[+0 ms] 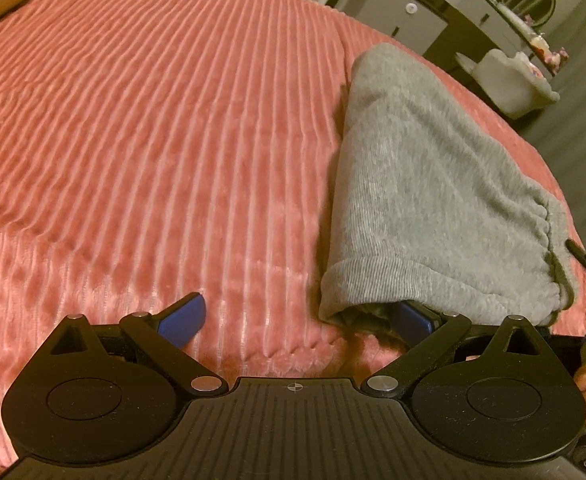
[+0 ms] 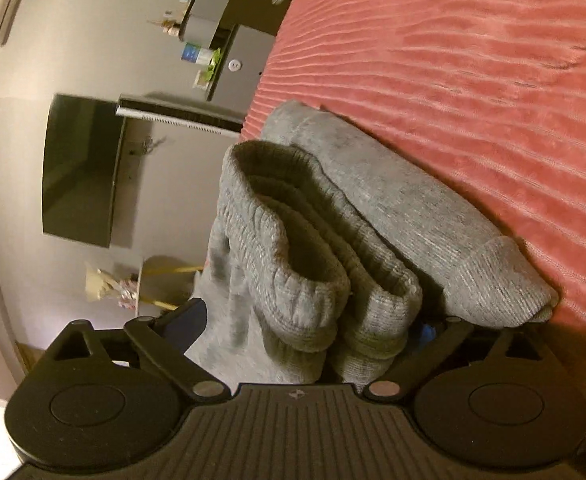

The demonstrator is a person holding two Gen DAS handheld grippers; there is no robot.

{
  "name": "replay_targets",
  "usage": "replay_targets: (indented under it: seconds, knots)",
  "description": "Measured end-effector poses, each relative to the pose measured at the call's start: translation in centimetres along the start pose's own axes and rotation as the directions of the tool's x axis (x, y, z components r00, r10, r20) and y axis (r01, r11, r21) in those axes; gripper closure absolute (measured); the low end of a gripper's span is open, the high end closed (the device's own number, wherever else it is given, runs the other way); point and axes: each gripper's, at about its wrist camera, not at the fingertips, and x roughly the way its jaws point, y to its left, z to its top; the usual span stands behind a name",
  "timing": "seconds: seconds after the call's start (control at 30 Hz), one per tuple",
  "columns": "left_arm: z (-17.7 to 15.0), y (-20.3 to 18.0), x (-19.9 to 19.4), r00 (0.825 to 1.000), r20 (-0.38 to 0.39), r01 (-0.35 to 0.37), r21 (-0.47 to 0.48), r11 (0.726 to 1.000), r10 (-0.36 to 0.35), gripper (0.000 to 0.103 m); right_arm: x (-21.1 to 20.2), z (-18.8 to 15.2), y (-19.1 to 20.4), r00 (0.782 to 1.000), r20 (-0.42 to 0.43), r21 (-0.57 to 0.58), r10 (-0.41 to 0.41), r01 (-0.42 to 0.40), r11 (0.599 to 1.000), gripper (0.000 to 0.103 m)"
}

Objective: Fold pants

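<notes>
Lying folded at the right edge of the pink ribbed blanket (image 1: 153,120), grey sweatpants (image 1: 421,200) leave the left open. Both left gripper (image 1: 297,316) and right gripper (image 2: 309,320) gape wide, gripping nothing; each one's right-hand finger is hidden under cloth.

Left wrist: looking steeply down across pink ribbed blanket (image 1: 153,120), close. Right wrist: rolled sideways, hard against grey pants (image 2: 333,240). Shared: pants, blanket, dresser (image 1: 433,12).

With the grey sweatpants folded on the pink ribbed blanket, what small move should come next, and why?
Probably draw the right gripper back off the grey sweatpants: its jaws stand wide, the cuffs between them unpinched, and the bundle lies folded near the edge of the pink ribbed blanket.
</notes>
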Motion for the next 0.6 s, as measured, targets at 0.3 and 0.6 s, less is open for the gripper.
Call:
replay_targets:
  seconds: [0.3, 0.6]
  knots:
    - [-0.1, 0.1, 0.1, 1.000, -0.002, 0.004, -0.013, 1.000, -0.004, 0.001, -0.4, -0.8, -0.4, 1.000, 0.014, 0.002, -0.013, 0.013, 1.000, 0.036]
    - [-1.1, -2.3, 0.4, 1.000, -0.027, 0.002, 0.139, 0.990, 0.002, 0.001, -2.4, -1.9, 5.3, 0.998, 0.060, -0.151, -0.022, 0.031, 0.988, 0.057]
